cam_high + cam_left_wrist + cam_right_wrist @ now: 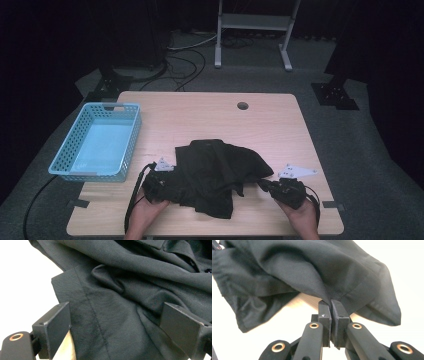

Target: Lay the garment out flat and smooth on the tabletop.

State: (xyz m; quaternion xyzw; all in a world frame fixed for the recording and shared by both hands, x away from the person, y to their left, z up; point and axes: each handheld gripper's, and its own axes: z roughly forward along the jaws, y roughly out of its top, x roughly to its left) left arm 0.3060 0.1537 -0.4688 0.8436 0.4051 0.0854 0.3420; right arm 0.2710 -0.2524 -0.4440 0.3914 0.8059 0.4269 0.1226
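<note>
Left claw (115, 327) gapes wide; right claw (331, 305) is pinched closed on cloth (312, 272).

The right tongs (331, 305) are pinched tight on a fold of black cloth (307, 272), which spreads away above and to both sides of them, draping onto the pale worktop (409, 277) beyond.

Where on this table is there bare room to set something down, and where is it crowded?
Free: the far strip of the table between the basket and the round hole, and the right side beyond the black garment. The basket's inside looks empty. Crowded: the near middle, where the left gripper and right gripper flank the garment.
</note>
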